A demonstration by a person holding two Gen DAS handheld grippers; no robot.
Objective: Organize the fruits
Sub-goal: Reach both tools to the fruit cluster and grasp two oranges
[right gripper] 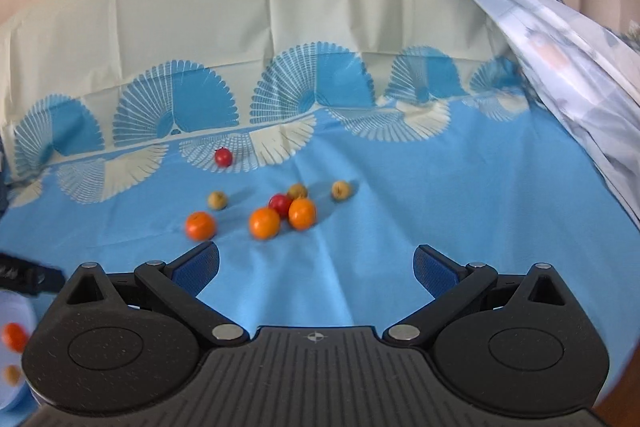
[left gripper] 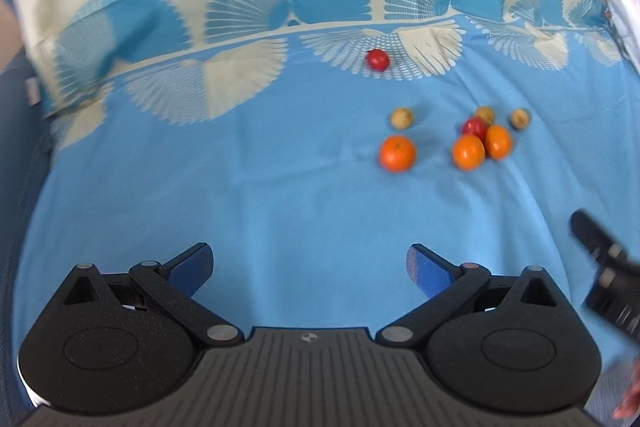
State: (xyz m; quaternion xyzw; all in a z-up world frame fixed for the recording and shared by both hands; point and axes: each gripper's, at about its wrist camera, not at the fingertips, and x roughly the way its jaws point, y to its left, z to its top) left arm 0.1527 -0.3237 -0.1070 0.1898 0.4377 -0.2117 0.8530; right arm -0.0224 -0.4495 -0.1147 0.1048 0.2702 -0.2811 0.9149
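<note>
Fruits, namely oranges (right gripper: 264, 223), red ones (right gripper: 223, 157) and what may be longans (right gripper: 217, 200), lie loose on the blue bedsheet (right gripper: 400, 227) ahead of our fingers. Left gripper (left gripper: 310, 269) and right gripper (right gripper: 316, 269) are spread wide, empty, ready to pick.

So the fruit's all loose on the blue cloth. One small red fruit (right gripper: 223, 157) sits off by itself at the far side, on the fan pattern. Nearer, a lone orange (right gripper: 200, 225) with a little tan fruit (right gripper: 217, 200) just behind it. Next to those there's a tight clump: two oranges (right gripper: 264, 223) (right gripper: 302, 213) touching, a second red one (right gripper: 280, 203) wedged behind them, a tan fruit (right gripper: 297, 191) behind that. A third tan fruit (right gripper: 341, 190) sits a bit apart.
</note>
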